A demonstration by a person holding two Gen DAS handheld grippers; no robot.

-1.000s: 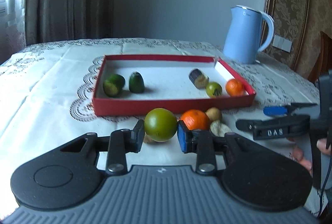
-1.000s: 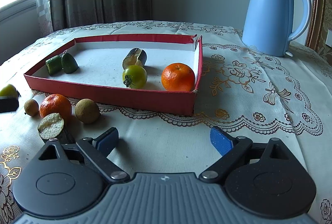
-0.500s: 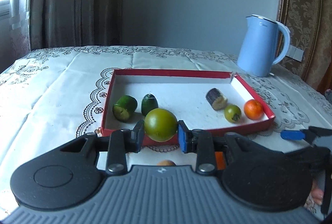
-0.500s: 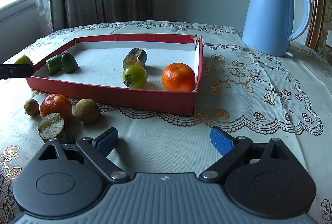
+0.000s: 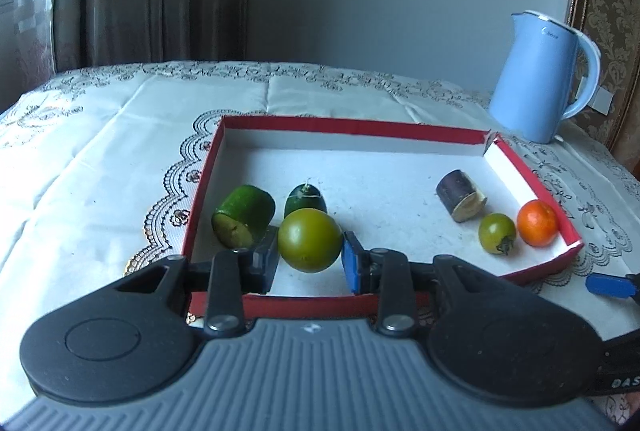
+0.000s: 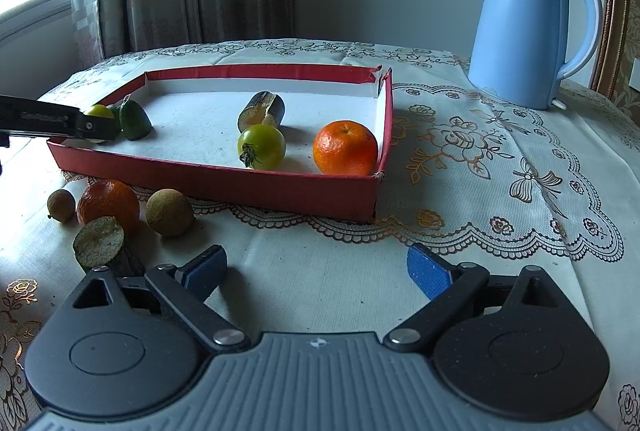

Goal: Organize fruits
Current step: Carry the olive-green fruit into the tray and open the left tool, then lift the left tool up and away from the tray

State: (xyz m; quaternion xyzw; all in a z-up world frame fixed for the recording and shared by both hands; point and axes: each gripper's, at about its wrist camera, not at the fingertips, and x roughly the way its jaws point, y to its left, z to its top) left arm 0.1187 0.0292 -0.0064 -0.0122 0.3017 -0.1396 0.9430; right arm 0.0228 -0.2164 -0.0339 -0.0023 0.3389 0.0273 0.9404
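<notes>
The left gripper (image 5: pixel 310 263) has its fingers clamped on a green fruit (image 5: pixel 310 246), low centre of its view, over the near edge of the red tray (image 5: pixel 400 129), probably to set it beside the green pieces (image 5: pixel 244 215) there. The right gripper (image 6: pixel 316 271) waits open above the worktop (image 6: pixel 320 271). An orange (image 6: pixel 108 201) and brown fruits (image 6: pixel 169 206), lower left, lie outside the tray; a blue kettle (image 6: pixel 524 31) stands clear.
</notes>
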